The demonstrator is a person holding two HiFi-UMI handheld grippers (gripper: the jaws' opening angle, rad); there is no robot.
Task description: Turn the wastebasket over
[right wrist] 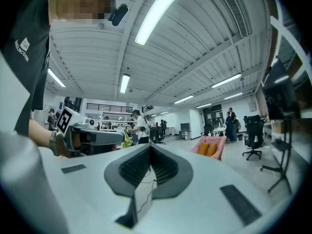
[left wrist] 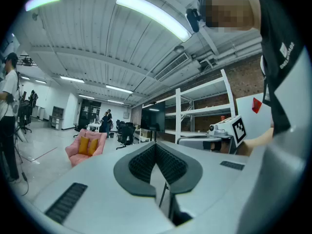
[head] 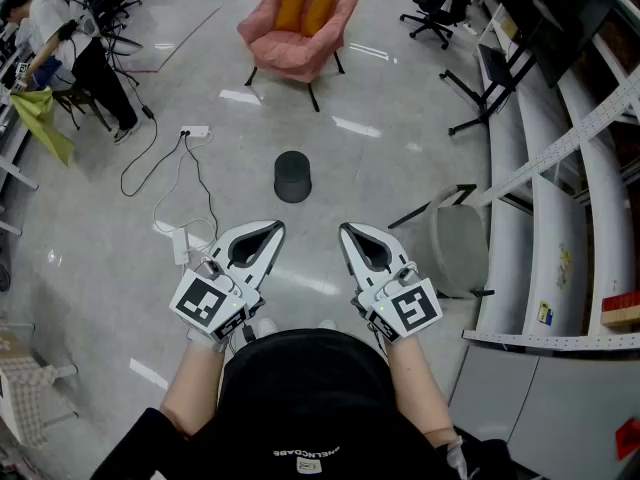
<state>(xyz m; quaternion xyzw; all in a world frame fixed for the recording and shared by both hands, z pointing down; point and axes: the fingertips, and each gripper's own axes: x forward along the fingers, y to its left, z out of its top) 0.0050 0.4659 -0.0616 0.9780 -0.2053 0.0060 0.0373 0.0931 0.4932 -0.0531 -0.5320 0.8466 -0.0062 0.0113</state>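
A dark round wastebasket stands on the glossy floor, a step ahead of me in the head view. My left gripper and right gripper are held level side by side in front of my body, well short of the basket. Both are shut with nothing between the jaws. In the left gripper view the left gripper shows its tips meeting, and the right gripper looks the same in its own view. Neither gripper view shows the wastebasket.
A pink armchair with orange cushions stands beyond the basket. A white power strip and cables lie on the floor to the left. A grey folding chair and white shelving are at the right. A person stands far left.
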